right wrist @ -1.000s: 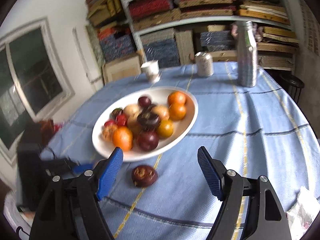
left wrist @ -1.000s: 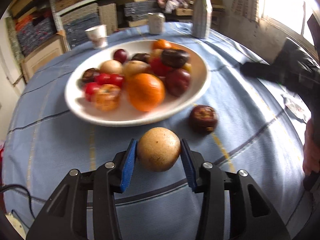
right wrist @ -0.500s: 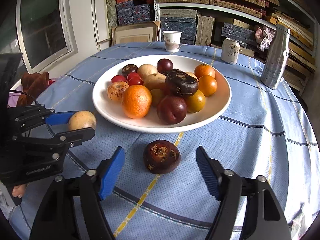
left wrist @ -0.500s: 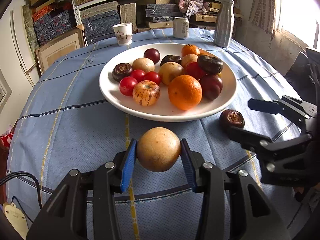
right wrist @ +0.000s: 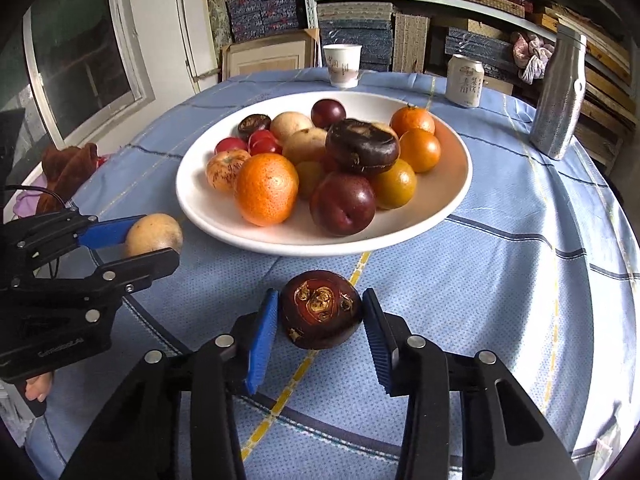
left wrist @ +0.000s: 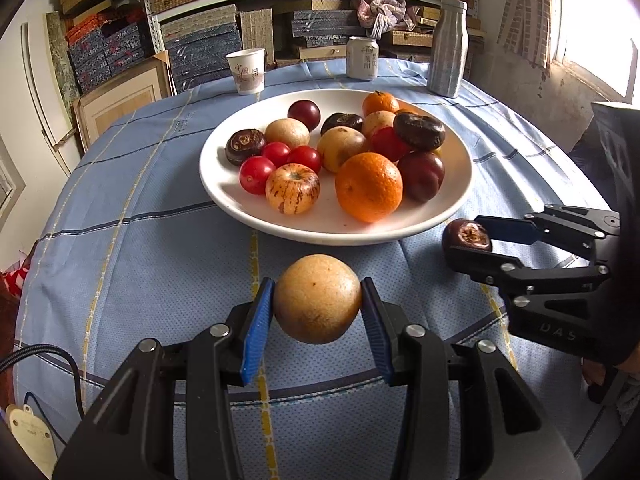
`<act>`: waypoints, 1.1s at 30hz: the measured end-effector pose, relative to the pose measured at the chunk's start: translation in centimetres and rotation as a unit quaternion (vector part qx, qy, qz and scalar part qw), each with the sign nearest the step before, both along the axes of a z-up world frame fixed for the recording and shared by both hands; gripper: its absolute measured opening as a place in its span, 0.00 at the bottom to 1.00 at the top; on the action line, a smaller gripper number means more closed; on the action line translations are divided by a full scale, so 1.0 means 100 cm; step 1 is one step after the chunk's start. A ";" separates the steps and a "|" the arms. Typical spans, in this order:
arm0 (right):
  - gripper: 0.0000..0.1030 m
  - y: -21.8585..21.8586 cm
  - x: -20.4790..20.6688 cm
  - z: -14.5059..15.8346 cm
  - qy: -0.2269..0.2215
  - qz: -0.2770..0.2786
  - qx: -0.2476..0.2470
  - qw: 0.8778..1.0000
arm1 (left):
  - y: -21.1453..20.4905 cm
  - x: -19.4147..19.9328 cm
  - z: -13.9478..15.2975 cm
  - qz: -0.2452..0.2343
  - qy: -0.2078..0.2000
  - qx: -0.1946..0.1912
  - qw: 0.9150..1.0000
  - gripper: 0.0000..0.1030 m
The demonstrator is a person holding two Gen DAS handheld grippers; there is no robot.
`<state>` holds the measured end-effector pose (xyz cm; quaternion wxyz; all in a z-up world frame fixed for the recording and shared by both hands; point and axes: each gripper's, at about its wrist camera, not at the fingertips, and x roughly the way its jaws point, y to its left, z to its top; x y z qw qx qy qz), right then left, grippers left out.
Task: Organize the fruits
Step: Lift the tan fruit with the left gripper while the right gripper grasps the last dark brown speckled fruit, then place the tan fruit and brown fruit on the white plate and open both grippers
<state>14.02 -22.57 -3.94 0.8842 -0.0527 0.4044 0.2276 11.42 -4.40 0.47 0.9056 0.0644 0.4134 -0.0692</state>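
My left gripper (left wrist: 316,286) is shut on a round tan fruit (left wrist: 317,299), held just in front of the white plate (left wrist: 456,200). The plate is piled with oranges, red tomatoes, a speckled apple, plums and dark brown fruits. My right gripper (right wrist: 320,296) has its jaws closing around a dark brown fruit (right wrist: 320,310) on the blue cloth near the plate's rim (right wrist: 452,200), and both blue pads touch its sides. Each gripper also shows in the other's view: the right gripper (left wrist: 476,236) with the dark fruit (left wrist: 466,234), the left gripper (right wrist: 154,240) with the tan fruit (right wrist: 154,234).
A paper cup (left wrist: 246,70), a white can (left wrist: 362,58) and a silver bottle (left wrist: 448,48) stand behind the plate. Packed shelves rise past the round table's far edge. A black cable (left wrist: 40,356) runs along the near left edge.
The right gripper came down over the dark fruit and its jaws narrowed from wide apart to the fruit's sides. The left gripper kept its hold on the tan fruit.
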 end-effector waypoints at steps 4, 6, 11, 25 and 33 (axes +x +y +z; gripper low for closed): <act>0.42 -0.010 -0.007 0.008 -0.012 -0.009 0.017 1.000 | 0.000 -0.002 0.003 0.005 -0.012 0.005 1.000 0.42; 0.42 -0.012 -0.011 0.012 -0.020 -0.012 0.022 0.999 | -0.001 -0.005 0.007 0.008 -0.021 0.008 1.000 0.42; 0.42 -0.022 -0.027 0.025 -0.045 -0.020 0.045 0.998 | -0.002 -0.009 0.016 0.013 -0.042 0.012 0.999 0.42; 0.42 -0.054 -0.007 0.126 -0.136 -0.049 0.084 0.986 | 0.011 0.046 0.096 0.040 -0.087 0.009 0.995 0.42; 0.42 -0.033 0.047 0.135 -0.132 -0.045 0.106 0.985 | 0.010 0.106 0.106 0.059 -0.085 -0.013 0.995 0.42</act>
